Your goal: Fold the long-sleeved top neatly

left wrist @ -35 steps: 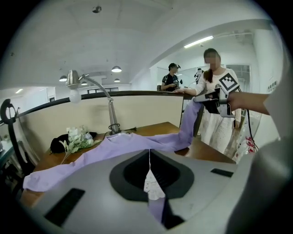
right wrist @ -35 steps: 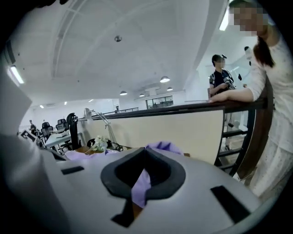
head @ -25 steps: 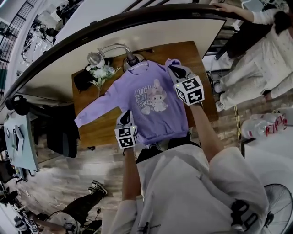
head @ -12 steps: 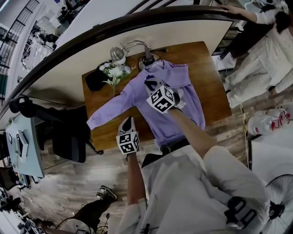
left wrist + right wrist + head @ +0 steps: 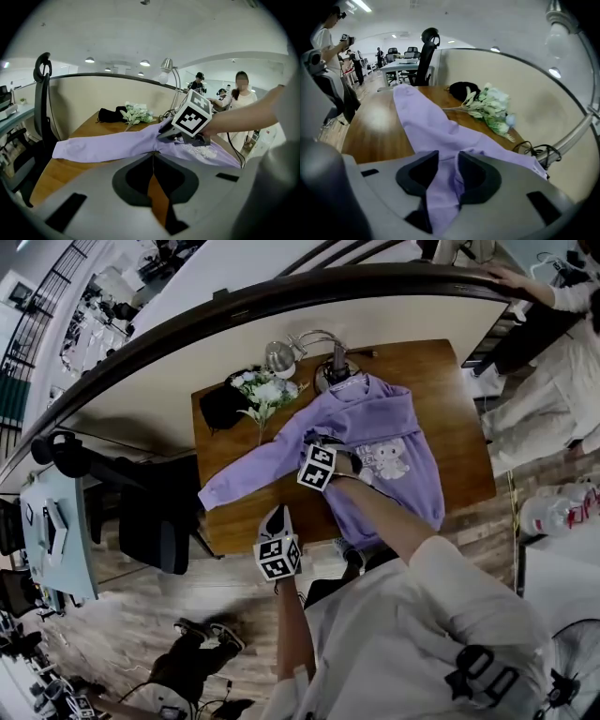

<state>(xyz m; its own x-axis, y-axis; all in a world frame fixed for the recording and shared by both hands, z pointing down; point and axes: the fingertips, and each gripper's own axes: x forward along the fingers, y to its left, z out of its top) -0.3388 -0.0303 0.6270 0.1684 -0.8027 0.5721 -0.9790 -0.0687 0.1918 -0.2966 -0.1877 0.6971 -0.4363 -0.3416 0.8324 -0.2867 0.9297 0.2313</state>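
Lilac cloth fills the gap of the right gripper [image 5: 447, 158]. Its jaws have just been opening and now stand parted at the shoulder of the long-sleeved top [image 5: 384, 442], with a fold of fabric lying between them. Whether the pads still brush it is hard to tell from this angle, but it looks let go rather than pinched. The top lies flat on the tabletop [image 5: 450, 409], its body to the right of these jaws. One sleeve [image 5: 253, 472] runs straight out ahead of them and off to the left, its long axis ending at the cuff [image 5: 212, 495] near the tabletop's front corner. The left gripper [image 5: 153, 157] hovers off the near edge with its jaws clenched on nothing. The sleeve lies crosswise ahead of them, cuff ahead and to the left. By that, the left gripper is nearer the cuff end and likelier to bring this sleeve across the body.
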